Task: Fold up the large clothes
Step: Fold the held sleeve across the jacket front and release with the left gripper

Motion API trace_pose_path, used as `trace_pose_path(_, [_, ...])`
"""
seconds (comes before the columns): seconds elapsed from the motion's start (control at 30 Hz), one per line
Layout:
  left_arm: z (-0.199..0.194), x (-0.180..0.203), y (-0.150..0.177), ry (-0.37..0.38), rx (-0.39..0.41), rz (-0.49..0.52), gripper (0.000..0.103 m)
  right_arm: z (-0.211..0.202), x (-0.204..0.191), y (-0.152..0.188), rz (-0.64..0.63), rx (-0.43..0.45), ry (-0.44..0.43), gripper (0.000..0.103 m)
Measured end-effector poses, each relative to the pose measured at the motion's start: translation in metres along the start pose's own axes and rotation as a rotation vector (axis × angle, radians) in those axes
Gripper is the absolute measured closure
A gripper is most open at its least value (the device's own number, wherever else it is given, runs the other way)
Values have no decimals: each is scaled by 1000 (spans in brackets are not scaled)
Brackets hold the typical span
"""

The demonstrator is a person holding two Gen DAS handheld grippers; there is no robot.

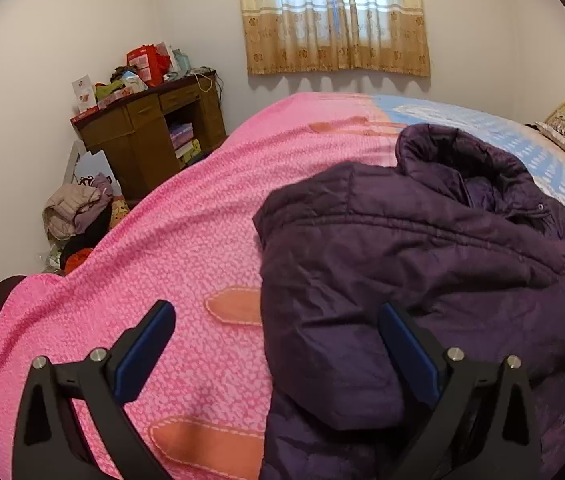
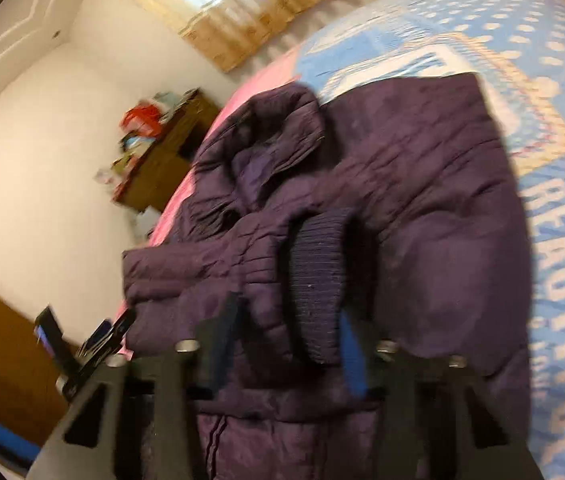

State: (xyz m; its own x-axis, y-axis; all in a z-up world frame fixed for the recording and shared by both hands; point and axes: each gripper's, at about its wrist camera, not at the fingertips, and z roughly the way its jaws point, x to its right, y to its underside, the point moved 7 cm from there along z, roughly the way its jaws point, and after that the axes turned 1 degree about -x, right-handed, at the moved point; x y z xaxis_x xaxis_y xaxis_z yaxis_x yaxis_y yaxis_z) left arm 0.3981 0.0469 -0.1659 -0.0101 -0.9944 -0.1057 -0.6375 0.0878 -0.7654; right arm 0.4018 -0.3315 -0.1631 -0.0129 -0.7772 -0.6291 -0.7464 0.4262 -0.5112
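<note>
**Basically: puffy jacket, grab seams not filling**

You've got the purple quilted jacket (image 1: 422, 248) lying on the bed (image 1: 186, 216), filling the right half of the left wrist frame. Left gripper (image 1: 276, 328) hovers with jaws spread wide, empty, over the jacket's left edge. Right gripper (image 2: 288, 328) has its jaws apart around the ribbed cuff (image 2: 316, 276) at centre frame; that view is blurred, so contact is probably loose at best. Expect light, springy, slick shell fabric. Pinch the cuff, hem or stitched seams; padding will slide out.
</note>
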Motion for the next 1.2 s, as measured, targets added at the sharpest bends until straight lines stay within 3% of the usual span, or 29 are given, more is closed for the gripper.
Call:
trace_pose_path(0.03, [-1,3,0,4,-4,4,0,-4,-5,3,-23,5,2,89])
trace_pose_path(0.07, [0,1,2,7,-5,5,0,-11,-11,5,-55,18,19,92])
trace_pose_path(0.23, [-7,0,5,17,-7,35,0,-49,-18,3,-134,93,84,93])
trace_pose_path(0.33, [-1,1,7,10,-16,42,0,-37,0,7,-162,52,150,92])
trace_pose_path(0.37, [1,0,7,7,-21,41,0,-33,6,7,-153,43,164,88])
trace_pose_path(0.43, [-2,-1,6,1,-22,30,0,-37,13,7,-137,47,250,45])
trace_pose_path(0.47, [-7,-2,4,-2,-9,25,0,-46,15,6,-141,78,291,39])
trace_pose_path(0.53, [-20,-5,-8,-13,59,30,0,-72,2,-3,-189,195,390,37])
trace_pose_path(0.6, [-30,-2,-20,-31,113,38,0,-84,-23,-9,-260,259,424,37])
trace_pose_path(0.7, [-33,16,-41,0,142,37,0,-69,-67,-11,-364,257,419,37])
trace_pose_path(0.87, [2,57,-54,45,79,50,0,0,-83,-5,-429,185,427,37])
trace_pose_path(0.93, [28,64,-48,53,6,66,0,23,-72,2,-442,145,447,37])
trace_pose_path(1.0, [54,58,-39,10,-52,52,0,39,-56,7,-441,117,447,37])
trace_pose_path(1.1, [90,53,-14,67,-182,23,0,51,-41,13,-418,82,419,37])
trace_pose_path(1.2, [91,54,-10,40,-149,46,0,63,-39,17,-439,40,462,36])
